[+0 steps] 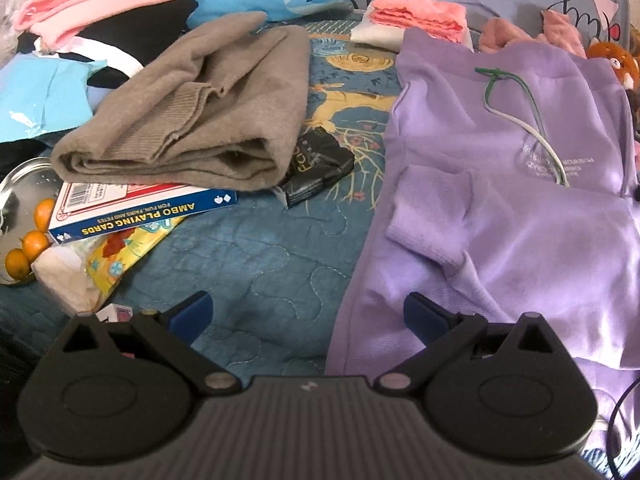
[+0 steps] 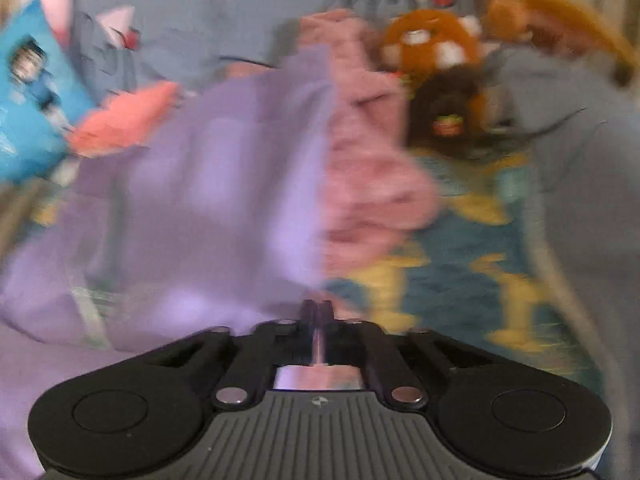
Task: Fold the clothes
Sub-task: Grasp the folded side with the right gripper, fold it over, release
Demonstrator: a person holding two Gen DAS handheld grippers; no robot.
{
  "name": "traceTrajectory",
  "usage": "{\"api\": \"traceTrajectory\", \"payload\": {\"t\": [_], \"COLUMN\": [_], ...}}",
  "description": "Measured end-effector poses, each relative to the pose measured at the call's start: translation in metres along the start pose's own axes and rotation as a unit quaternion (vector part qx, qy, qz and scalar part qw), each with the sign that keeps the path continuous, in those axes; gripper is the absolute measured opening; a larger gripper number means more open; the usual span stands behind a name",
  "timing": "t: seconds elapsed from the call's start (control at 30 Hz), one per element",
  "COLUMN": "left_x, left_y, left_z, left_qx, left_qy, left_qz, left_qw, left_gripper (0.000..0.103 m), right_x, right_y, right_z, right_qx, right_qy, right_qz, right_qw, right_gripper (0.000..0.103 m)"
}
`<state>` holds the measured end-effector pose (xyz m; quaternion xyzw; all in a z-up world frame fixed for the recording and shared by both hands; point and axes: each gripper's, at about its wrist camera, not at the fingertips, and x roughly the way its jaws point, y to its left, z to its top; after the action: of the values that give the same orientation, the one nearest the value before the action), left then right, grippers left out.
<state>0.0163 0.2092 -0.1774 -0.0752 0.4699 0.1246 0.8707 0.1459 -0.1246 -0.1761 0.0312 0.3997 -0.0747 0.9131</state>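
A lilac sweatshirt [image 1: 516, 208] lies spread on the blue quilt [image 1: 272, 248], one sleeve folded across its front and a green-and-white cord on its chest. My left gripper [image 1: 308, 314] stands open just above the quilt; its right blue pad hangs over the sweatshirt's left edge and nothing is between the fingers. In the blurred right wrist view my right gripper [image 2: 318, 310] is shut on a fold of the lilac sweatshirt [image 2: 208, 184], which rises from the jaws. A pink fuzzy garment [image 2: 368, 176] lies just beyond it.
A folded taupe sweater [image 1: 192, 120] sits at the left on a playing-card box [image 1: 140, 210]. Nearby are a black packet [image 1: 320, 168], a tissue pack [image 1: 80, 276], a metal plate with oranges [image 1: 28, 208], folded pink towels [image 1: 420, 14] and a plush toy [image 2: 436, 64].
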Motion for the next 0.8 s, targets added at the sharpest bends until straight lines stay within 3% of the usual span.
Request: {"api": "traceTrajectory", "payload": {"t": [0.1, 0.13, 0.2, 0.23, 0.37, 0.4, 0.43, 0.47, 0.7, 0.77, 0.8], "left_x": [-0.001, -0.001, 0.0, 0.001, 0.008, 0.009, 0.01, 0.01, 0.014, 0.018, 0.02], "left_y": [0.001, 0.001, -0.001, -0.001, -0.003, -0.002, -0.002, -0.001, 0.005, 0.008, 0.01], "left_z": [0.001, 0.001, 0.001, 0.001, 0.001, 0.001, 0.001, 0.001, -0.002, -0.001, -0.001], "left_qx": [-0.003, -0.002, 0.003, 0.005, 0.01, 0.01, 0.009, 0.009, -0.001, -0.008, -0.012], "left_qy": [-0.003, -0.004, -0.004, -0.002, 0.016, 0.021, 0.022, 0.023, 0.037, 0.048, 0.052], "left_qz": [-0.002, -0.002, -0.001, 0.001, 0.012, 0.014, 0.014, 0.013, 0.014, 0.013, 0.013], "left_qw": [1.0, 1.0, 1.0, 1.0, 0.9997, 0.9996, 0.9996, 0.9996, 0.9992, 0.9987, 0.9985], "left_gripper": [0.103, 0.103, 0.103, 0.103, 0.103, 0.103, 0.103, 0.103, 0.103, 0.103, 0.103], "right_x": [-0.026, -0.04, -0.065, -0.076, -0.094, -0.094, -0.094, -0.095, -0.102, -0.094, -0.092], "right_y": [-0.014, -0.014, -0.002, 0.005, 0.029, 0.033, 0.032, 0.029, -0.003, -0.035, -0.041], "right_z": [-0.009, -0.014, -0.03, -0.038, -0.079, -0.088, -0.092, -0.094, -0.105, -0.113, -0.118], "right_qx": [0.019, 0.011, -0.044, -0.074, -0.149, -0.157, -0.147, -0.129, 0.008, 0.096, 0.109], "right_qy": [-0.02, -0.032, -0.037, -0.038, 0.001, 0.009, 0.009, 0.007, -0.008, 0.023, 0.03], "right_qz": [0.048, 0.077, 0.115, 0.132, 0.146, 0.143, 0.138, 0.132, 0.088, 0.092, 0.092], "right_qw": [0.998, 0.996, 0.992, 0.988, 0.978, 0.977, 0.979, 0.983, 0.996, 0.991, 0.989], "right_gripper": [0.015, 0.031, 0.055, 0.057, 0.053, 0.047, 0.019, 0.008, 0.008, 0.008, 0.008]}}
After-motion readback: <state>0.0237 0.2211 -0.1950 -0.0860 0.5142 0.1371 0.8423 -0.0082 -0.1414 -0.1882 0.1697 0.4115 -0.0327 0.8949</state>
